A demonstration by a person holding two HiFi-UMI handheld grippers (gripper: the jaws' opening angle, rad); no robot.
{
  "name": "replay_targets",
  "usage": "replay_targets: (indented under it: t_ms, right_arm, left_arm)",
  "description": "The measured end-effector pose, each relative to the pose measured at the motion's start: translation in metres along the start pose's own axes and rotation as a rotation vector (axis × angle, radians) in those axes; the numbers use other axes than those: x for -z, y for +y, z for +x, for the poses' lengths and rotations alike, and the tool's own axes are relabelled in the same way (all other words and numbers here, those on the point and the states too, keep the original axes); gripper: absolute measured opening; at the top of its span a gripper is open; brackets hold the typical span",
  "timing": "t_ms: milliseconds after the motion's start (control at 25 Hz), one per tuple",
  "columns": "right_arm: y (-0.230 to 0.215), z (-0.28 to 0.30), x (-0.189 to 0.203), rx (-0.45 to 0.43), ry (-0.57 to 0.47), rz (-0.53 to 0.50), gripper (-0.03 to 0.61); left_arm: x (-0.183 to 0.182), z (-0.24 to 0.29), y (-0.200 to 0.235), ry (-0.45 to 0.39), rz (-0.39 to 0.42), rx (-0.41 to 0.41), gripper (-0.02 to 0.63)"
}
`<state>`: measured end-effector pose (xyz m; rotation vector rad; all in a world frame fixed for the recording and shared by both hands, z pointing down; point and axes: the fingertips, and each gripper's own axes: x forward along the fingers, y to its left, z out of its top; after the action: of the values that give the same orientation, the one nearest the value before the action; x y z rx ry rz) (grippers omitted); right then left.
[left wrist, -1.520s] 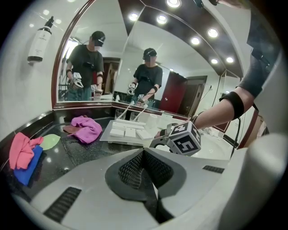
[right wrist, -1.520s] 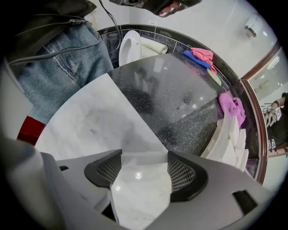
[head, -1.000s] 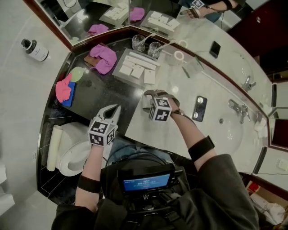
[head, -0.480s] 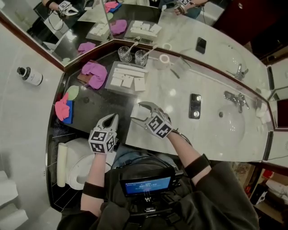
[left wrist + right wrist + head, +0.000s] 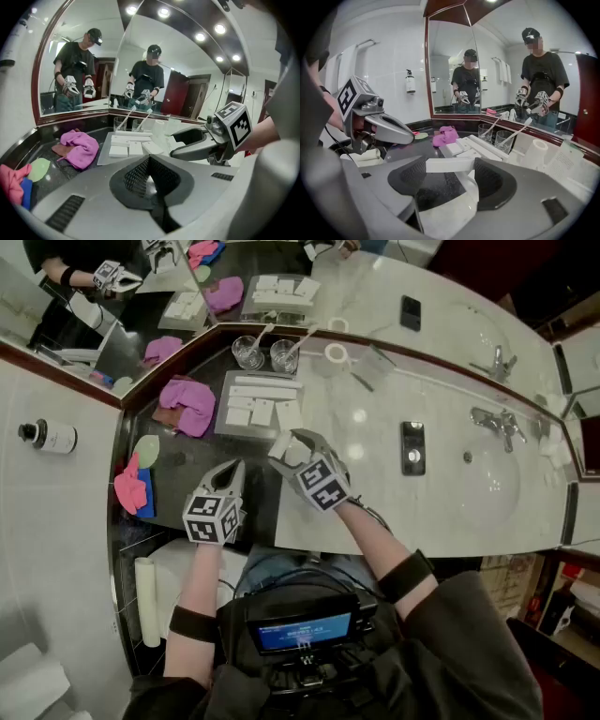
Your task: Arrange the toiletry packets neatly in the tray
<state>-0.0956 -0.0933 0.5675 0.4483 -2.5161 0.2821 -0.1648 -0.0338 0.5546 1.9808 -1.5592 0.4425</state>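
Note:
A grey tray (image 5: 225, 418) with several white toiletry packets (image 5: 253, 414) lies on the black counter. In the right gripper view its near corner (image 5: 440, 151) shows just beyond the jaws. My right gripper (image 5: 287, 446) hovers near the tray's right front corner, shut on one white packet (image 5: 450, 165) that spans both pads. My left gripper (image 5: 232, 471) is shut and empty, lower left of the tray, over the black counter's front edge. From the left gripper view (image 5: 149, 161), the right gripper (image 5: 172, 144) hangs to the right of the tray (image 5: 105, 146).
Two glasses with toothbrushes (image 5: 267, 352) stand behind the tray. A purple cloth (image 5: 187, 404) lies to its left, a pink and blue cloth (image 5: 131, 484) further left. A phone (image 5: 411, 446), a tape roll (image 5: 336, 354), a faucet (image 5: 492, 423) and a sink (image 5: 497, 488) are on the marble counter.
My right gripper has risen off the marble counter and rolled, carrying the packet left toward the tray. The left gripper has shifted a little, still shut.

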Motion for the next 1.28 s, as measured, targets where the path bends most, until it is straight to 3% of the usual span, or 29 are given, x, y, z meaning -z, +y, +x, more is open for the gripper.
replay_targets:
  t_ms: [280,560,840,1120,1280]
  right_arm:
    - [-0.044,0.049,-0.016,0.112,0.029,0.062,0.336]
    - [-0.082,0.084,-0.017,0.187,0.078,0.116,0.337]
    - [-0.091,0.104,-0.013,0.191,0.130,0.107,0.341]
    - [-0.088,0.119,0.016,0.197,0.266,0.036,0.371]
    - [-0.088,0.117,0.021,0.203,0.271,0.027,0.385]
  left_arm:
    - [-0.027,0.046,0.035,0.038,0.085,0.030,0.000]
    - [-0.038,0.087,0.056,0.071,0.107,0.052,0.000]
    - [-0.034,0.100,0.063,0.078,0.093,0.066,0.000]
    - [-0.023,0.095,0.065,0.081,0.066,0.067,0.000]
    - [-0.019,0.091,0.067,0.078,0.057,0.064,0.000]
